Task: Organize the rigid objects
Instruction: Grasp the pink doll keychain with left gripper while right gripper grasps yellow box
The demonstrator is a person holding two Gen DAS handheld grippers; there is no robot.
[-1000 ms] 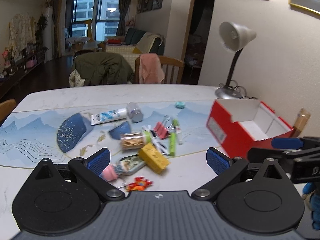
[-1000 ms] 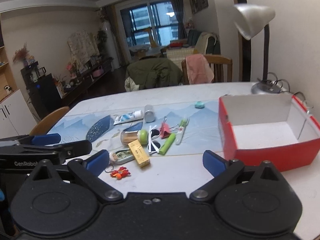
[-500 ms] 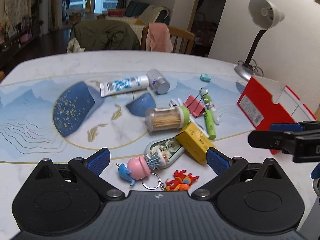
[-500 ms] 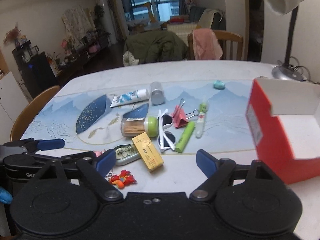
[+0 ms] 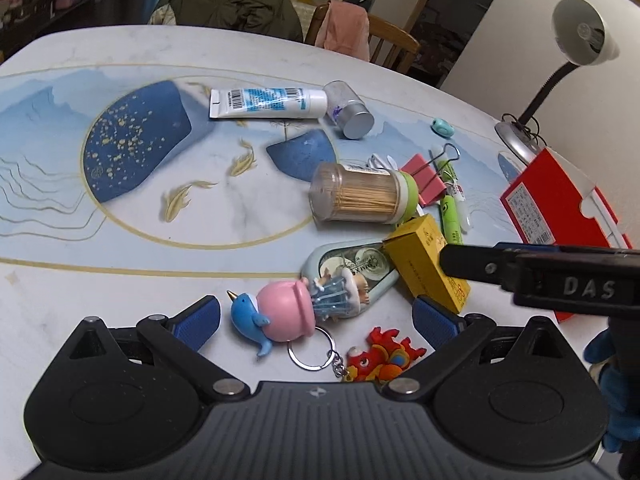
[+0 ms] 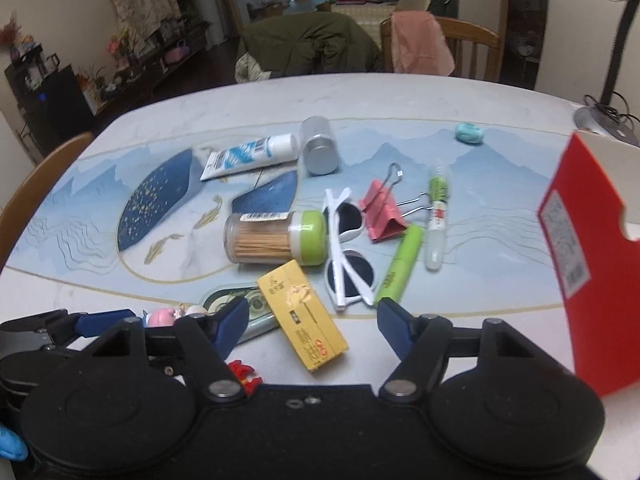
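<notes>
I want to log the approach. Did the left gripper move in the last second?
Yes. The left gripper came forward and down toward the clutter: the pink keychain figure now lies between its open fingers, and the toothpick jar looms larger.

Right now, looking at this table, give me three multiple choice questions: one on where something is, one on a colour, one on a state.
1. Where does the yellow box lie?
A. inside the red box
B. on the table, in front of the toothpick jar
C. on top of the sunglasses

2. What colour is the toothpick jar lid?
A. green
B. red
C. black

3. How is the right gripper?
A. shut on the binder clip
B. shut on the tube
C. open, holding nothing

Answers: 1 B, it lies flat just nearer than the jar. 2 A, the cap end is light green. 3 C, its fingers are spread either side of the yellow box.
</notes>
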